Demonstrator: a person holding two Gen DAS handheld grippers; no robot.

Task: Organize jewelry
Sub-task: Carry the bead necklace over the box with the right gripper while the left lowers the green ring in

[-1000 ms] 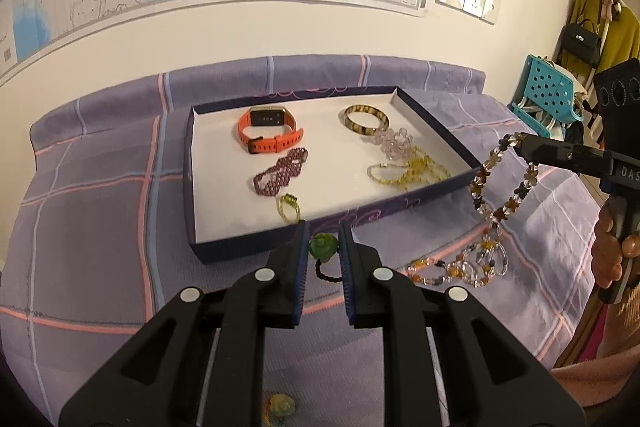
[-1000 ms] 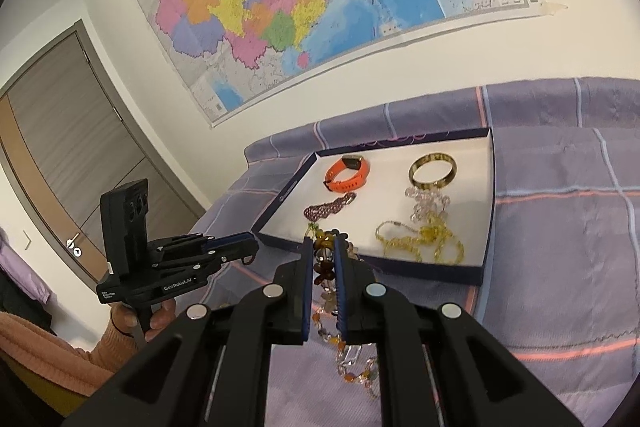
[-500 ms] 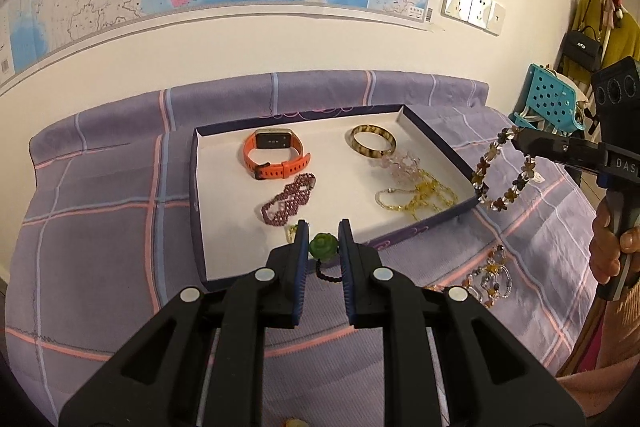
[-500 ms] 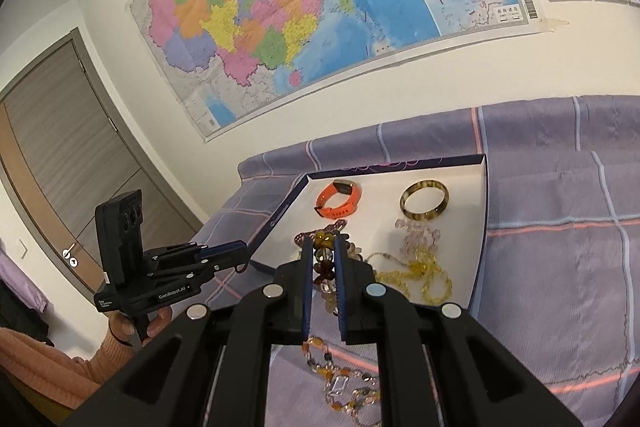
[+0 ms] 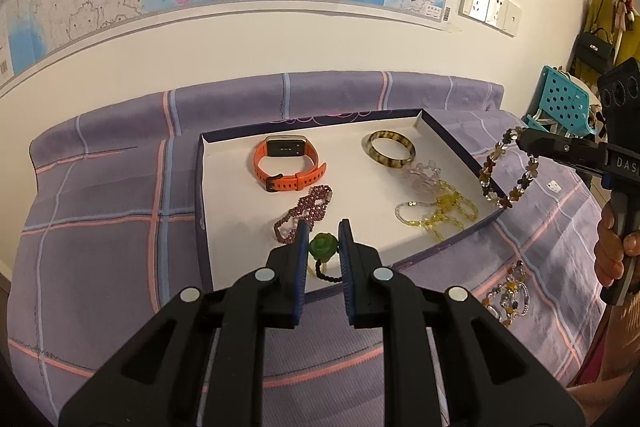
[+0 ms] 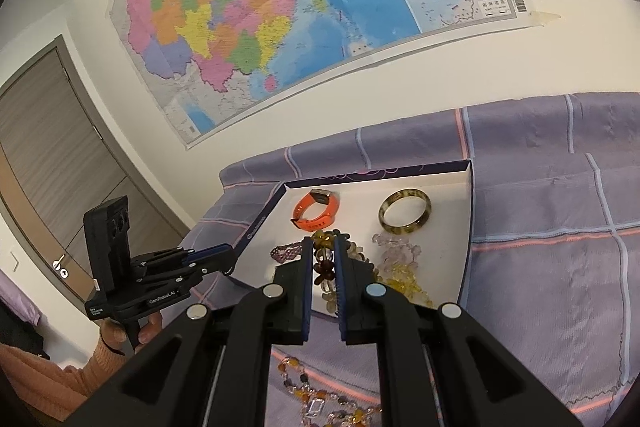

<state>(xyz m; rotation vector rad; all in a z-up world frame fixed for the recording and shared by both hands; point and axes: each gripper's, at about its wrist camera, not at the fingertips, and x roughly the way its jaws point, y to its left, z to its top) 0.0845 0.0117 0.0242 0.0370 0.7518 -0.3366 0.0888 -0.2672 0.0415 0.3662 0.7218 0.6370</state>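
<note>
Left wrist view: your left hand-held gripper (image 5: 323, 241) is pinched narrow on a green flower bead (image 5: 322, 247), whose dark beaded loop (image 5: 328, 274) hangs just below the pads. It sits over the near edge of the open jewelry box (image 5: 202, 195), which lies on the purple checked bed (image 5: 100, 227). Beyond the tips, inside the box, lie a purple bead bracelet (image 5: 306, 207), an orange watch (image 5: 289, 163), a tortoiseshell bangle (image 5: 391, 149), a pale pink bracelet (image 5: 424, 174) and a yellow bead strand (image 5: 440, 211).

Your right hand-held gripper (image 5: 522, 141), at the right, is nearly closed on a brown flower-bead bracelet (image 5: 506, 169) that dangles over the right wall of the box. Another beaded strand (image 5: 508, 293) lies on the bed near the box's right corner.

In the right wrist view, the bracelet (image 6: 324, 259) is clamped between the blue pads (image 6: 307, 267), with the box floor behind it.
</note>
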